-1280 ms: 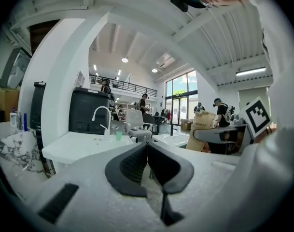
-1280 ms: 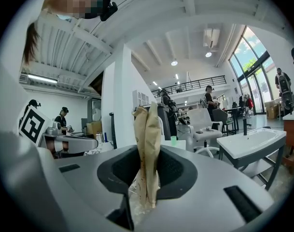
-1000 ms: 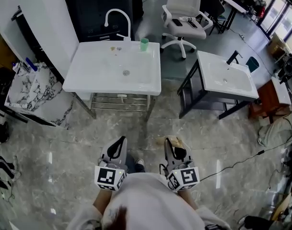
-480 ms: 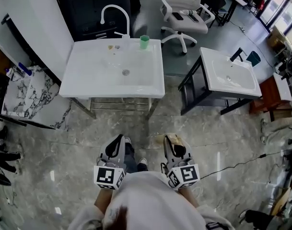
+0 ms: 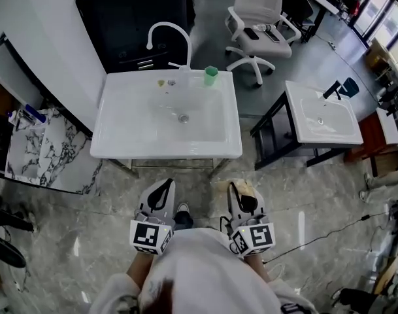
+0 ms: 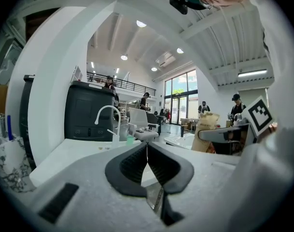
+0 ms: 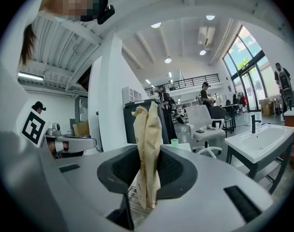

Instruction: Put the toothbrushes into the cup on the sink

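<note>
A white sink (image 5: pixel 120 142) with a curved faucet (image 5: pixel 165 29) stands ahead of me. A green cup (image 5: pixel 211 75) sits on the sink's back rim, right of the faucet. It also shows small in the left gripper view as the cup (image 6: pixel 130 139) and in the right gripper view as the cup (image 7: pixel 174 142). My right gripper (image 5: pixel 236 190) is shut on tan paper-wrapped toothbrushes (image 7: pixel 147 144), which stick up between the jaws. My left gripper (image 5: pixel 165 186) is shut with nothing in it, its pads (image 6: pixel 137 164) touching. Both grippers hover over the floor short of the sink's front edge.
A second white sink (image 5: pixel 346 133) on a black frame stands to the right. A white office chair (image 5: pixel 259 12) is behind the sinks, a black cabinet (image 5: pixel 130 18) behind the faucet. A marble-patterned unit (image 5: pixel 35 149) is at the left. A cable (image 5: pixel 329 231) crosses the floor at right.
The sink has drawn nearer in the head view as both grippers moved forward toward it. The right gripper still holds the tan package; the left stays shut.
</note>
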`<state>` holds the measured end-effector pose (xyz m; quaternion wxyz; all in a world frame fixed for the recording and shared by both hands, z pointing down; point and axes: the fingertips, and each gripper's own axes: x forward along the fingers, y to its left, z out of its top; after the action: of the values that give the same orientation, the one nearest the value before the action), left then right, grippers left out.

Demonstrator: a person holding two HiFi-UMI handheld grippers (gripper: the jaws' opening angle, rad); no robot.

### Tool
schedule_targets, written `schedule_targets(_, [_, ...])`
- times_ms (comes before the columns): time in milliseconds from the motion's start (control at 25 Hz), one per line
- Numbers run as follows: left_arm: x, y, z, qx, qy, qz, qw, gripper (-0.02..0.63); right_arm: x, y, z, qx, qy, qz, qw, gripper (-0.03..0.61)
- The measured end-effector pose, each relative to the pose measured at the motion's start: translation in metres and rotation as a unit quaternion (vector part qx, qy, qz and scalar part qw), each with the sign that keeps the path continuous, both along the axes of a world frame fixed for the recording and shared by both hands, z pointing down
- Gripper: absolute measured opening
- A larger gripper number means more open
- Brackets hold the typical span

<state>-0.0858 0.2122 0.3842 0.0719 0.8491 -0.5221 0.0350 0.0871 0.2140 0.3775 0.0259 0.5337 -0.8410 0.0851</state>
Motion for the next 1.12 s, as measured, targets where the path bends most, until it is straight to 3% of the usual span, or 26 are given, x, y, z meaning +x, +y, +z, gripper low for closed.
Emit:
schedule_targets(240, [-0.031, -0.032, 0.01, -0.014, 0.003, 0.003, 0.9999, 0.015, -0.015, -0.031, 0.002, -0.008, -0.001, 0.025, 1.0, 0.078])
schedule_targets(560, [-0.041, -0.065, 0.025, -0.037, 0.014, 0.0, 0.9992, 0.015, -0.021, -0.07, 0.01, -0.019, 0.007, 0.028, 0.999, 0.078])
schedule_targets(880, [-0.03, -0.133, 0.034, -0.051, 0.011, -0.001, 0.9986, 0.015, -0.012, -0.139, 0.018, -0.031, 0.008, 0.02, 0.999, 0.078])
schedule_targets(1120, [-0.008, -0.206, 0.023, -0.033, 0.019, 0.0, 0.9993, 0.015, 0.008, -0.213, 0.005, -0.017, 0.009, 0.017, 1.0, 0.078])
